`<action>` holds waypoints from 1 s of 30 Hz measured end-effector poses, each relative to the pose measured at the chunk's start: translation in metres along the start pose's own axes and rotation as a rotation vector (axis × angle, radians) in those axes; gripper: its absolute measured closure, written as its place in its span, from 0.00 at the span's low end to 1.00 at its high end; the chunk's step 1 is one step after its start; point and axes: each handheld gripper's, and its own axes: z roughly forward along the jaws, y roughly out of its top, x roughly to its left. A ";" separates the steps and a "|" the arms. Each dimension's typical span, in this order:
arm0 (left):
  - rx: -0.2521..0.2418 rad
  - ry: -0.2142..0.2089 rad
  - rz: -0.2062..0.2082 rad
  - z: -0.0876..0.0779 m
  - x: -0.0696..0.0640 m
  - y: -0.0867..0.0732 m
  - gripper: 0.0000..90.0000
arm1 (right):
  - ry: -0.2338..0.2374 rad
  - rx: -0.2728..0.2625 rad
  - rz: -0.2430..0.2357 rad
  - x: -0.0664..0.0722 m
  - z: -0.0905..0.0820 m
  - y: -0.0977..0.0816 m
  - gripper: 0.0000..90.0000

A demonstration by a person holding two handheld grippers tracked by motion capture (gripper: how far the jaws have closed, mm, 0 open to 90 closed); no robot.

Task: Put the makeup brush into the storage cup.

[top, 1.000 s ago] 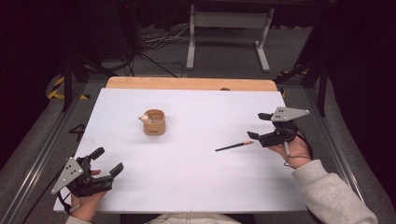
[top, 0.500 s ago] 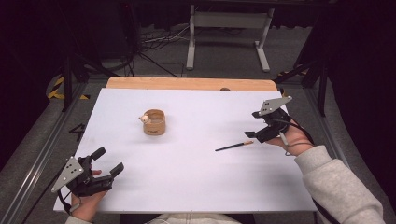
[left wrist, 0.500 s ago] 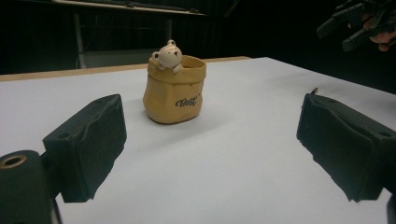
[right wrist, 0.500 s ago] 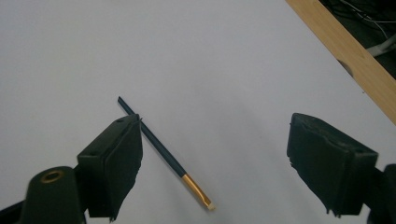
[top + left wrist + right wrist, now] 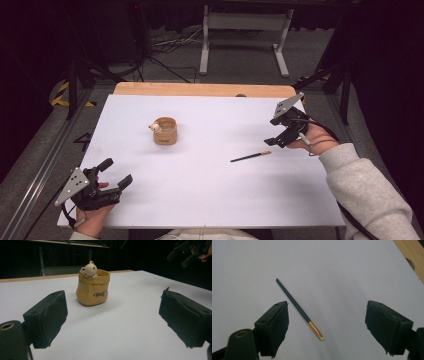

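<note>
A thin dark brush [image 5: 250,156] with a gold ferrule lies flat on the white table [image 5: 210,200], right of centre. My right gripper [image 5: 276,132] hovers just beyond its ferrule end, open and tilted down. In the right gripper view the brush [image 5: 298,307] lies on the table between and beyond the wide-apart jaws of this gripper [image 5: 327,315], nearer the left one. A small tan cup [image 5: 165,131] with a bear figure on its rim stands left of centre. My left gripper [image 5: 116,172] rests open near the front left corner, facing the cup [image 5: 93,288], its gripper [image 5: 112,312] holding nothing.
A bare wooden strip [image 5: 200,89] runs along the table's far edge. Beyond it are a metal stand [image 5: 240,30] and cables on a dark floor. The other hand's gripper [image 5: 190,252] shows far off in the left gripper view.
My right gripper has lifted and drawn slightly back from the brush's end, tilting downward. The brush, the cup and my left gripper have stayed where they were.
</note>
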 end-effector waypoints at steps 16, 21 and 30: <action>0.005 -0.004 0.000 0.000 0.000 0.000 0.11 | 0.048 0.150 -0.064 -0.007 0.016 0.007 0.26; 0.010 -0.006 -0.009 0.000 0.000 -0.001 0.11 | 0.072 0.174 -0.076 -0.009 0.020 0.006 0.27; 0.012 -0.007 -0.007 0.000 -0.001 -0.001 0.11 | 0.105 0.208 -0.117 -0.011 0.029 0.010 0.29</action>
